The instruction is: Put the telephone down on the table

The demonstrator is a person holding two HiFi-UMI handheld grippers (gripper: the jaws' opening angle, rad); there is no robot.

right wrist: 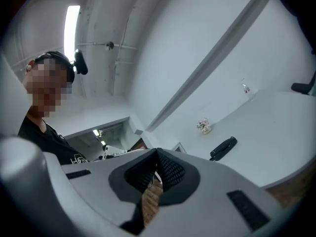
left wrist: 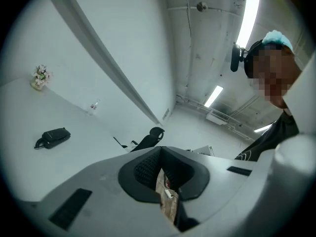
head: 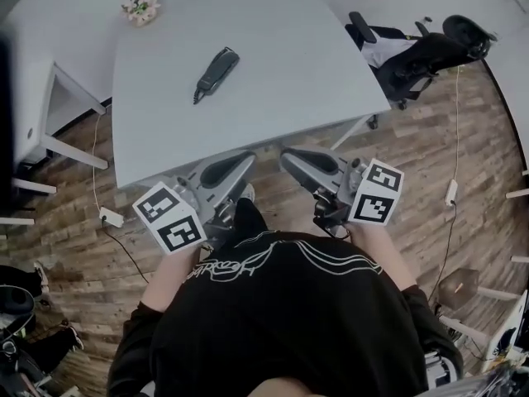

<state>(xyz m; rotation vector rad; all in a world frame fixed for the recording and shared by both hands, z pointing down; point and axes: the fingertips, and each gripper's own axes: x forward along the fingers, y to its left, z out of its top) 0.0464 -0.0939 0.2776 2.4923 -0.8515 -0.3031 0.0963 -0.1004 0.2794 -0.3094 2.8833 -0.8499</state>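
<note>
The black telephone handset [head: 216, 71] lies flat on the grey table [head: 281, 73], left of its middle, with nothing touching it. It also shows small in the left gripper view [left wrist: 53, 137] and the right gripper view [right wrist: 223, 147]. Both grippers are held close to the person's body, off the table's near edge and well short of the telephone. My left gripper [head: 240, 162] [left wrist: 160, 153] has its jaws together with nothing between them. My right gripper [head: 291, 155] [right wrist: 157, 153] is likewise shut and holds nothing.
A small flower ornament [head: 141, 7] stands at the table's far left corner. A black office chair [head: 413, 52] sits to the right of the table. A white desk [head: 33, 81] stands at the left, and a power strip [head: 110, 217] with a cable lies on the wooden floor.
</note>
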